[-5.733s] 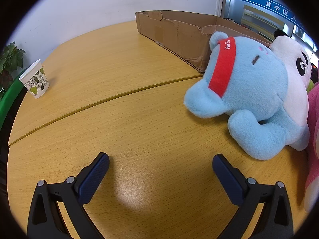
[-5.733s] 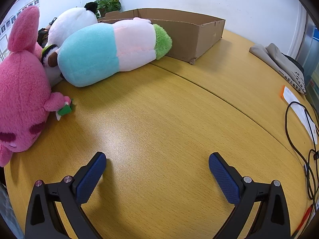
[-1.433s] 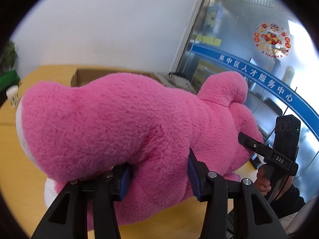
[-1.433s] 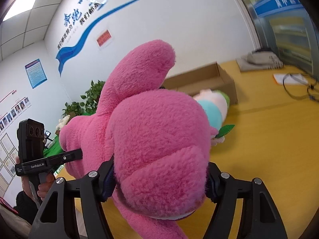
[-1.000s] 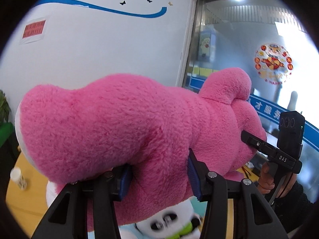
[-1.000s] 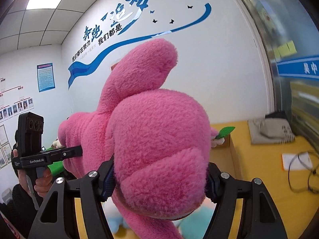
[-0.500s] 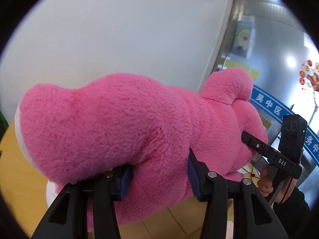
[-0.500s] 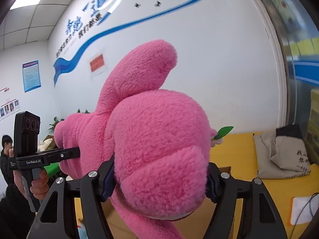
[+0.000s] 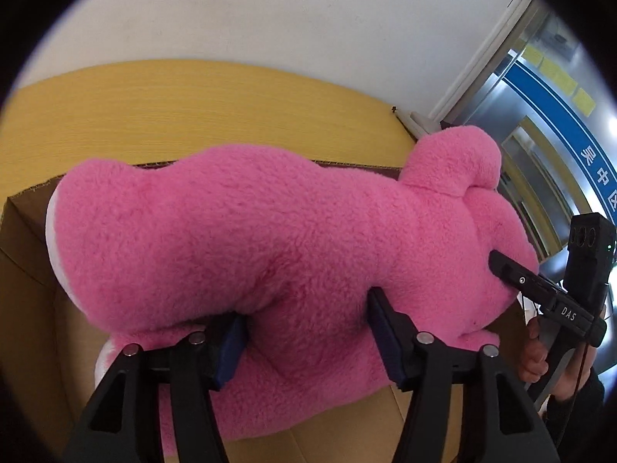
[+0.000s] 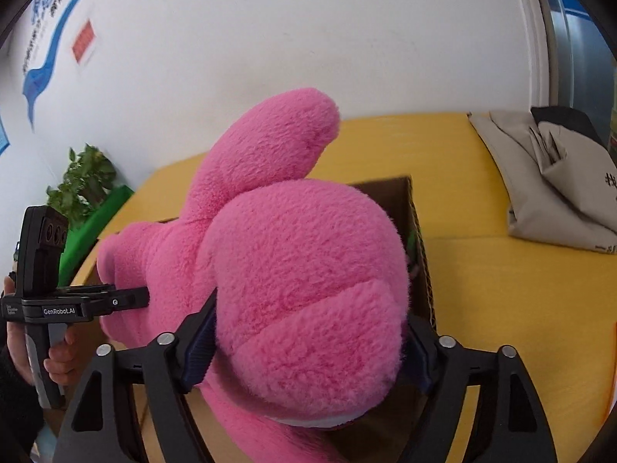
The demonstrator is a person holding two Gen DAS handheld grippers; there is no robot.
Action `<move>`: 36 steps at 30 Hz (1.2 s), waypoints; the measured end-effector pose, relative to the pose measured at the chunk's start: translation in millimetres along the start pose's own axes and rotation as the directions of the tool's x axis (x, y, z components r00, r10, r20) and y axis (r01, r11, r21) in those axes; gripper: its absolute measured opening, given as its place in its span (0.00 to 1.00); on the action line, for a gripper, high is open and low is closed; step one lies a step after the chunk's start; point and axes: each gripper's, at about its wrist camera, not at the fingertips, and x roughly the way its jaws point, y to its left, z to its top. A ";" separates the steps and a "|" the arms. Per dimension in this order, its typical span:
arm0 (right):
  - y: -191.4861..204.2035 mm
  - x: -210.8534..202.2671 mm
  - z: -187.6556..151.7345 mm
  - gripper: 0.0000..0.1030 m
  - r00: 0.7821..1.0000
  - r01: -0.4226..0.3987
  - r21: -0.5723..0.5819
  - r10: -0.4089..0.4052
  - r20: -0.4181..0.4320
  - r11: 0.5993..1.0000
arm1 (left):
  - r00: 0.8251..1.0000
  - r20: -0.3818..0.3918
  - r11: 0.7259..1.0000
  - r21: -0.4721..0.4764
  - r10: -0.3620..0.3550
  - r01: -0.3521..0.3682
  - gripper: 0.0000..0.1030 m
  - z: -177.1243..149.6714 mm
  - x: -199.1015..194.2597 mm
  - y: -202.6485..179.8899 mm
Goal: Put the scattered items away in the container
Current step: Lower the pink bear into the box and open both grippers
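Observation:
A big pink plush toy [image 9: 270,239] fills both views and hangs over the open cardboard box [image 9: 23,270]. My left gripper [image 9: 308,341] has its blue pads pressed into the toy's body, and its jaws are opening. My right gripper [image 10: 308,347] clasps the toy's round head [image 10: 308,270] from both sides, and its jaws are opening too. The toy's underside reaches down inside the box walls [image 10: 420,254]. Much of the box floor is hidden by the toy.
The box stands on a yellow wooden table [image 10: 501,308] near a white wall. A folded grey bag [image 10: 559,193] lies at the table's far right. A potted plant [image 10: 88,181] stands off the left edge. A person's hand [image 10: 58,355] holds the other gripper's handle.
Both grippers have tipped down and sunk with the toy, so the box and table now lie under it. Both pairs of jaws stand a little wider than before.

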 end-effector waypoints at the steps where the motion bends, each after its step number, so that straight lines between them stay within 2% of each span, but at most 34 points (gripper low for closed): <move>1: -3.1 -0.3 0.3 0.83 1.000 -0.003 0.024 0.003 -0.010 1.000 | 1.000 -0.007 1.000 -0.009 -0.005 0.005 0.58 -1.2 -2.6 -0.5; 4: 5.6 -12.2 -0.7 0.84 0.998 0.022 0.045 -0.020 -0.055 0.999 | 1.000 -0.017 1.000 0.008 0.007 -0.006 0.57 -6.2 -10.4 -3.2; 7: 18.6 -22.8 -3.4 0.83 0.991 0.052 0.076 -0.042 -0.126 0.996 | 1.000 -0.029 1.000 -0.017 -0.004 0.004 0.57 0.2 -20.0 2.1; 11: 10.2 -12.9 1.5 0.88 0.971 0.021 0.169 0.021 -0.239 0.985 | 0.997 -0.071 0.997 -0.078 0.006 -0.012 0.57 -3.9 -24.8 17.7; 13: 0.4 0.8 5.0 0.93 0.961 0.023 0.199 0.033 -0.275 0.980 | 0.996 -0.090 0.996 -0.089 0.022 -0.030 0.61 -0.7 -15.1 21.8; 14: -1.9 4.8 5.7 0.93 0.961 0.028 0.192 0.026 -0.274 0.981 | 0.996 -0.086 0.995 -0.098 0.026 -0.034 0.64 1.5 -12.8 23.2; 16: -5.0 3.0 10.0 0.94 0.976 0.031 0.155 0.004 -0.217 0.987 | 0.998 -0.067 0.992 -0.123 0.011 -0.019 0.64 3.1 -17.8 23.7; 18: 4.0 -14.5 15.4 0.94 0.987 0.100 0.088 -0.087 -0.137 0.991 | 0.998 -0.051 0.998 -0.059 -0.035 0.032 0.62 1.6 -34.6 24.1; 20: 22.8 -41.4 21.1 0.97 0.982 0.185 -0.023 -0.185 -0.024 0.983 | 0.999 0.030 0.999 0.021 -0.035 0.035 0.62 -1.1 -64.5 16.2; 21: 34.6 -55.6 23.0 0.98 0.979 0.203 -0.085 -0.201 0.030 0.976 | 0.997 0.071 0.998 0.062 -0.034 0.030 0.62 -4.1 -82.1 10.2; 23: 60.0 -80.4 24.8 1.00 0.981 0.178 -0.193 -0.159 0.111 0.965 | 0.992 0.123 0.992 0.124 -0.032 0.017 0.66 -14.1 -111.0 -1.2; 24: 71.9 -85.4 24.0 1.00 0.986 0.142 -0.235 -0.117 0.118 0.961 | 0.992 0.124 0.989 0.147 -0.024 0.005 0.74 -19.4 -118.8 -6.0; 26: 91.0 -78.1 16.0 0.99 0.995 0.090 -0.313 -0.072 0.067 0.946 | 0.994 0.102 0.977 0.204 0.044 -0.064 0.76 -40.1 -128.8 -13.6; 28: 98.4 -55.6 1.6 0.97 0.993 0.104 -0.360 -0.114 -0.008 0.927 | 0.990 0.059 0.956 0.259 0.125 -0.136 0.76 -63.7 -129.4 -13.2; 29: 94.9 -42.1 -6.9 0.92 0.988 0.120 -0.356 -0.146 -0.049 0.927 | 0.979 0.058 0.951 0.230 0.197 -0.206 0.76 -73.8 -129.2 -11.3; 31: 82.2 -35.6 -25.0 0.89 0.981 0.144 -0.325 -0.179 -0.080 0.935 | 0.967 0.011 0.938 0.240 0.254 -0.249 0.75 -98.0 -128.1 -3.6; 33: 77.9 -56.0 -44.8 0.90 0.986 0.130 -0.333 -0.155 -0.052 0.934 | 0.966 -0.034 0.946 0.213 0.256 -0.243 0.75 -111.9 -130.7 6.9; 35: 72.5 -83.0 -68.8 1.00 0.994 0.063 -0.335 -0.090 -0.065 0.940 | 0.968 -0.066 0.959 0.163 0.243 -0.230 0.75 -123.3 -134.4 17.9; 36: 69.9 -91.5 -82.3 1.00 0.994 0.027 -0.330 -0.060 -0.090 0.944 | 0.966 -0.087 0.962 0.143 0.245 -0.231 0.75 -126.7 -133.2 23.0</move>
